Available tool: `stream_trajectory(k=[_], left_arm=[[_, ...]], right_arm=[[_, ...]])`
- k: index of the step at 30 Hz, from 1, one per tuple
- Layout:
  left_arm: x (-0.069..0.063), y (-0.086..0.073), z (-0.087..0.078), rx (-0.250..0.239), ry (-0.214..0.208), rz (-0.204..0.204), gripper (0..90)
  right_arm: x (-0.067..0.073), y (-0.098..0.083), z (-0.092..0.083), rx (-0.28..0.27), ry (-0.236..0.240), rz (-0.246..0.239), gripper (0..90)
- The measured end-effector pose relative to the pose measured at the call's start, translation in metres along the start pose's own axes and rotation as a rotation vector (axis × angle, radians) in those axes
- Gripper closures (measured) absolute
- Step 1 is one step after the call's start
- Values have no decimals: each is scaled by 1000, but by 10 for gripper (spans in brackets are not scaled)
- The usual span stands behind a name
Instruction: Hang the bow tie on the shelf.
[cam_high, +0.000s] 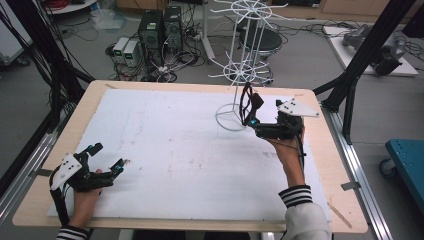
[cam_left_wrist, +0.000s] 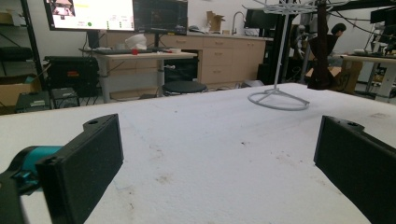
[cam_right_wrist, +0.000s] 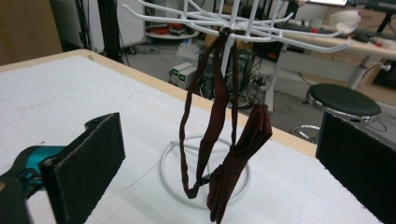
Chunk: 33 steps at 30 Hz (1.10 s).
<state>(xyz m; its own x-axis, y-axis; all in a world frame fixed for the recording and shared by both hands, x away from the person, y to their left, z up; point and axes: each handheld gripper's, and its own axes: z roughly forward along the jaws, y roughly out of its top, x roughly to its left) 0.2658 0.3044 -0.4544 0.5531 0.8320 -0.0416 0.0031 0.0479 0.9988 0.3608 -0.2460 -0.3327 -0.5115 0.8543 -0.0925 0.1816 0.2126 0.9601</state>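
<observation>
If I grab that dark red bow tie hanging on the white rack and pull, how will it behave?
The dark red bow tie hangs limp by its strap from a hook, so it is probably floppy and light and will sag. The white wire rack looks thin on a ring base, so a sideways tug may tip it. The right gripper stands open.

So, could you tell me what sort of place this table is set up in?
Most likely a lab or workshop: wall monitors above a bench, computer towers with tangled cables on the floor, and work stools around the table.
</observation>
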Motion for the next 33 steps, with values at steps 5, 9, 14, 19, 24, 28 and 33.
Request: stream_trajectory(k=[5,9,14,19,24,28,33], left_arm=[[0,0,0,-2,0,-2,18],[0,0,0,-3,1,1,18],[-1,0,0,-1,-2,5,18],[-1,0,0,-6,0,8,17],[-1,0,0,-5,0,8,18],[-1,0,0,-6,0,9,18],[-1,0,0,-6,0,8,18]], right_arm=[[5,-12,-19,-56,4,-4,5],[15,-33,-41,-153,7,-16,5],[20,-64,-57,-183,-20,0,5],[19,-90,-70,-208,-47,50,5],[21,-110,-79,-257,-73,39,5],[23,-123,-81,-287,-80,58,5],[24,-133,-78,-277,-80,65,5]])
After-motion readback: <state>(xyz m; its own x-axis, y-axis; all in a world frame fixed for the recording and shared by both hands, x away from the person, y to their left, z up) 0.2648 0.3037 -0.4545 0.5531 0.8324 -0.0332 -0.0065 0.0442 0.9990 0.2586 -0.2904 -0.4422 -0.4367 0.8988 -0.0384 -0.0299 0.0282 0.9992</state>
